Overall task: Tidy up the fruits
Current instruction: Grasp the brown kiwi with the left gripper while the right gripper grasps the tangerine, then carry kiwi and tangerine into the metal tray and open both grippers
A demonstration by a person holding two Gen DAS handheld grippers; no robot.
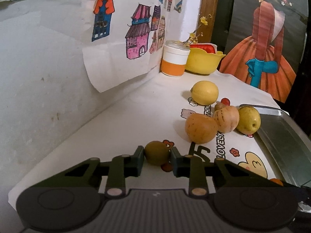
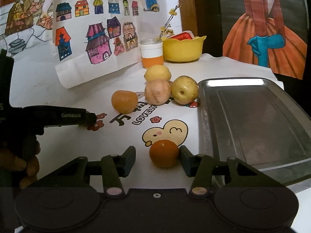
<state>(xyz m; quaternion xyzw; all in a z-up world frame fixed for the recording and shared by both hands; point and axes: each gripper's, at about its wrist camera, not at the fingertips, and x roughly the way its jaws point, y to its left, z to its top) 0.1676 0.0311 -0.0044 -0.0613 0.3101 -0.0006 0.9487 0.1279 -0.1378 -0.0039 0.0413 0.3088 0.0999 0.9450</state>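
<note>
Left wrist view: the left gripper (image 1: 157, 156) is closed on a green fruit (image 1: 156, 152) on the bench, well apart from the empty tray (image 1: 287, 136); four fruits crowd the tray's edge. Right wrist view: the right gripper (image 2: 157, 158) gapes around an orange (image 2: 164, 153) just beside the tray (image 2: 252, 116), only one finger touching it. Nothing sorted yet; the tray's near corner is cut off.

The tabletop (image 2: 58, 89) lies bare along the wall on the left, open for a gripper. A cluster of fruit (image 2: 157, 92) crowds the tray's (image 2: 252, 120) far-left corner. A jar (image 2: 151, 53) and bowl (image 2: 182, 48) block the back.
</note>
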